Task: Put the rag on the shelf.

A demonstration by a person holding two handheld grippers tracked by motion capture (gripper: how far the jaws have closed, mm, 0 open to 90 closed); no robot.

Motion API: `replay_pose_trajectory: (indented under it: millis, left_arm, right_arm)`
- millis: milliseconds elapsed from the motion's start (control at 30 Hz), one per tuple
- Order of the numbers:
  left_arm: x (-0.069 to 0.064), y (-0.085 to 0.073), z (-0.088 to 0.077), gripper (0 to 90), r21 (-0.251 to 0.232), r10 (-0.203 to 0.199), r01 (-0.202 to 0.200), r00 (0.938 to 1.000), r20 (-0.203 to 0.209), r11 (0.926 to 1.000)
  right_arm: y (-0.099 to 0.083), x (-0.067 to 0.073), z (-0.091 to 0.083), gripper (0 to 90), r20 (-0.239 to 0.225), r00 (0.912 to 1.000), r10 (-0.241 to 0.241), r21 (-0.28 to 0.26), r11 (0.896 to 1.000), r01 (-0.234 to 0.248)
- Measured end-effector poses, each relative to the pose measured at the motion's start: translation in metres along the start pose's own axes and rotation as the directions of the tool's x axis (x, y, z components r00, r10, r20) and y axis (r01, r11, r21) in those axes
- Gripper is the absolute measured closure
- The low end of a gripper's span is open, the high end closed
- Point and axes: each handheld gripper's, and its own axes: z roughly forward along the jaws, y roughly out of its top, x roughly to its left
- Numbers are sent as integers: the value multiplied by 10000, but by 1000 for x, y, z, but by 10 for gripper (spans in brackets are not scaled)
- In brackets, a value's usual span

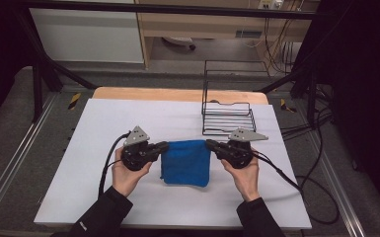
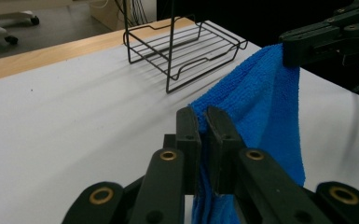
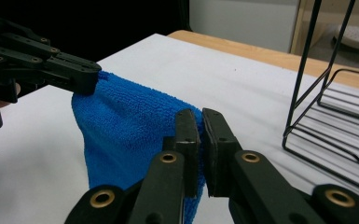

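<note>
The top corners of the blue cloth vanish between clamped jaws, so how much fabric each grip has is hidden. In the left gripper view its lower hem runs off the frame at 6 o'clock behind the black linkage; the right gripper view cuts it the same way. There the wire rack is cropped at 3 o'clock. In the high view, both sleeves leave the frame at 6 o'clock.
</note>
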Motion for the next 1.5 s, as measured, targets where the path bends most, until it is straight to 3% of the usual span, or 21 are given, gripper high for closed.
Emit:
replay_pose_trajectory:
  millis: [533,800,1100,1500]
  left_arm:
    - [-14,20,-8,840,-685,36,-46,9999,-143,9976]
    - [-19,34,3,840,-1096,-50,50,10000,5,9940]
    - [-24,56,17,840,-1583,-177,192,9998,110,9872]
    - [-35,91,25,841,-2320,309,-276,9995,103,9723]
  right_arm:
    - [16,6,-21,861,333,9983,-487,-590,9970,506]
    - [32,4,-42,862,792,9947,-650,-1278,9890,748]
    - [45,-3,-58,862,1313,9891,-666,-1804,9795,899]
    - [66,-12,-78,863,1987,9775,-710,-2424,9628,1192]
